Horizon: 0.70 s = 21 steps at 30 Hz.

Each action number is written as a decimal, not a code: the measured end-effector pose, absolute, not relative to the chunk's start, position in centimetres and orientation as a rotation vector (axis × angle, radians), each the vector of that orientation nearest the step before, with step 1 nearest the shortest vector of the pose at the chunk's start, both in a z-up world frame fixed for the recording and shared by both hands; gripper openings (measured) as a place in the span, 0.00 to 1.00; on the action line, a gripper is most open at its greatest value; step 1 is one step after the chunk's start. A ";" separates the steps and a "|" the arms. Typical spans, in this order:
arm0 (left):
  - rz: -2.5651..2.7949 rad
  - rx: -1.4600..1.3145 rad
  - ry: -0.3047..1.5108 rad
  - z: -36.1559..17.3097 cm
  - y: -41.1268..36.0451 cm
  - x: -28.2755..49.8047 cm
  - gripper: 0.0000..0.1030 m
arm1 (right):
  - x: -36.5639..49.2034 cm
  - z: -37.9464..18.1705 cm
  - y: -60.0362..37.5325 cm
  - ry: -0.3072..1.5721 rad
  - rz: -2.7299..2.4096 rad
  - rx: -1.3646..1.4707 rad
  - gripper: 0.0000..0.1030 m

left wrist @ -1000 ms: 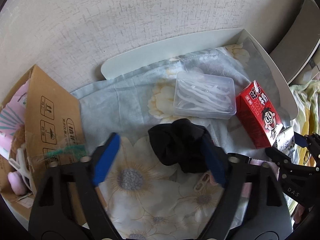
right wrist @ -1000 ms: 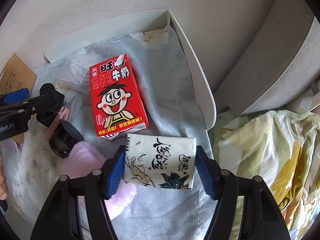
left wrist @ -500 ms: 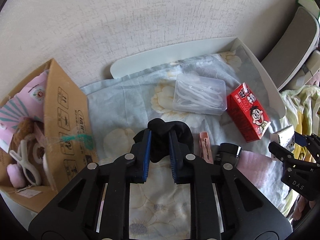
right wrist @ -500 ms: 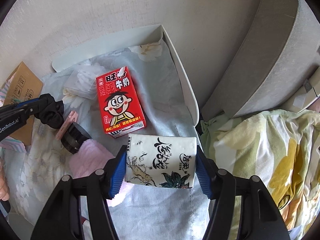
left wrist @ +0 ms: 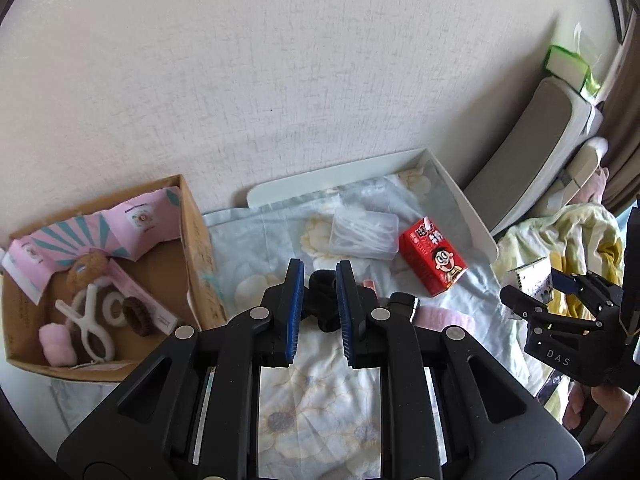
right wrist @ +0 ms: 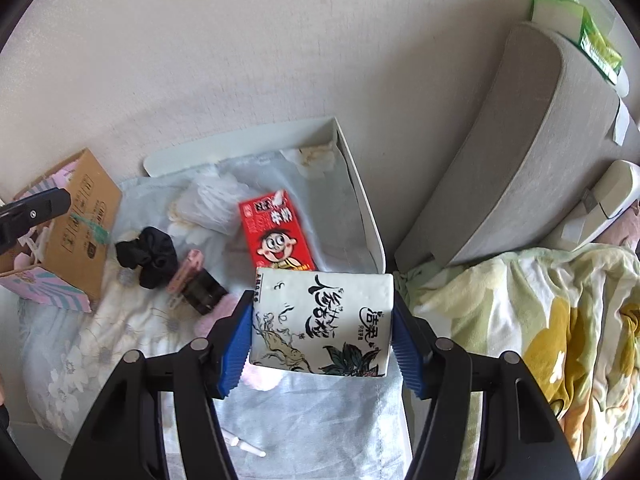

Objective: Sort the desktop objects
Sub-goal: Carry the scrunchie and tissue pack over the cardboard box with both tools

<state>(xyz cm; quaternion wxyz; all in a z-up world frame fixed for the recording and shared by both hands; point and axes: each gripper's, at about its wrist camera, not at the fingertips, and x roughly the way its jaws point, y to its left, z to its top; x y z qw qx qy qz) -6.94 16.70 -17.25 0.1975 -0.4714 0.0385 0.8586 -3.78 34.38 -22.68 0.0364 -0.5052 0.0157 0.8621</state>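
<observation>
At far left stands the cardboard box [left wrist: 192,240]. Beside it the left tool [left wrist: 320,266] hangs with its jaws narrow and empty, while the black scrunchie [right wrist: 148,258] lies on the floral cloth [right wrist: 120,344]. Past the red milk carton [right wrist: 276,232], the right tool [right wrist: 322,299] clamps the tissue pack [right wrist: 320,320].

Both wrist fisheyes look steeply down past their own jaws, close above the floral cloth [left wrist: 320,396], left view facing the cardboard box [left wrist: 196,240], right view the bedding [right wrist: 540,320], sharing the red carton [left wrist: 434,256] and white tray [right wrist: 362,200].
</observation>
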 end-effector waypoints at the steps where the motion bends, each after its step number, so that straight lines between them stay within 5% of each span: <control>1: 2.399 -1.320 0.109 -17.2 16.7 -6.9 0.14 | -3.6 -22.4 34.2 0.059 2.657 -1.542 0.57; 5: 2.346 -1.373 0.177 -18.9 18.3 -7.1 0.15 | -2.7 -21.8 34.0 0.066 2.679 -1.518 0.57; 7: 2.343 -1.410 0.243 -20.0 19.4 -7.3 0.27 | -2.2 -22.0 34.2 0.076 2.679 -1.519 0.57; 9: 2.337 -1.445 0.311 -21.7 20.4 -7.6 0.62 | -1.8 -22.3 34.6 0.105 2.672 -1.528 0.57; 10: 2.335 -1.463 0.343 -22.6 20.8 -7.9 0.66 | -1.6 -22.6 34.9 0.124 2.669 -1.534 0.57; 21: 2.302 -1.664 0.335 -29.2 20.9 -10.8 0.66 | -1.2 -26.0 37.4 0.192 2.621 -1.618 0.57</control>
